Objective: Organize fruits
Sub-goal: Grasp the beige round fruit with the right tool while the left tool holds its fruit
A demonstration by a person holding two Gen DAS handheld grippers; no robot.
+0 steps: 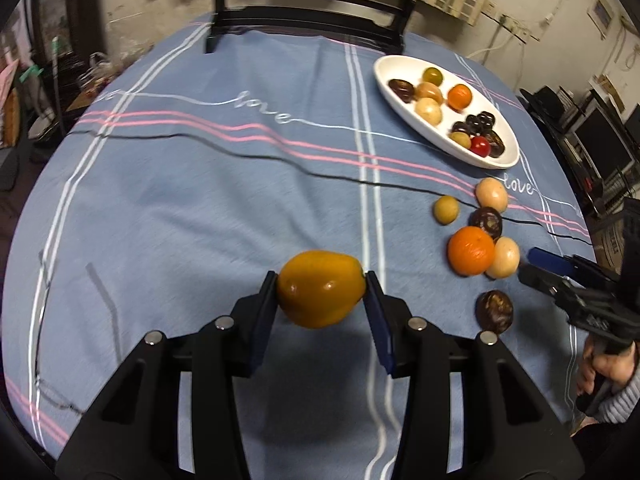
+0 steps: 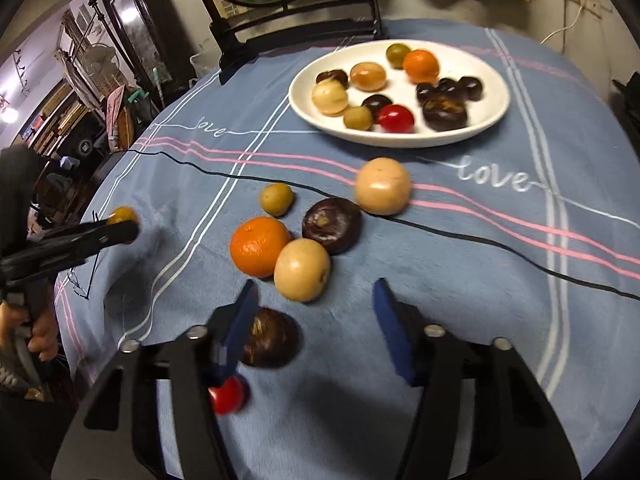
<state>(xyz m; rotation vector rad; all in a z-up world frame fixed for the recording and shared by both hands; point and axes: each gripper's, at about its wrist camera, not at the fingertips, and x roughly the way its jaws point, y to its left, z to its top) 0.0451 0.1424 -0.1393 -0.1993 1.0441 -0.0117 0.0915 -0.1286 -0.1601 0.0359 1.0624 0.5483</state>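
Blue striped cloth (image 1: 200, 208) covered the round table, a dark chair behind it. Left claw (image 1: 322, 292) was clamped on a yellow fruit (image 1: 321, 289), held clear of the cloth. Plate (image 1: 384, 80) of sorted fruit lay ahead and to its right. Right claw (image 2: 316, 320) stood wide open and empty, loose fruit just ahead: a tan one (image 2: 302, 270), an orange (image 2: 260, 246). Judgement: carry the fruit level over the plate, lower it into a bare patch, then release gently to stop rolling. Legible writing: "love" (image 2: 494, 176), embroidered on the cloth; no brands seen.

White plate (image 2: 496, 92); blue striped tablecloth (image 2: 460, 264); seemingly yellow-orange fruit (image 1: 321, 288).
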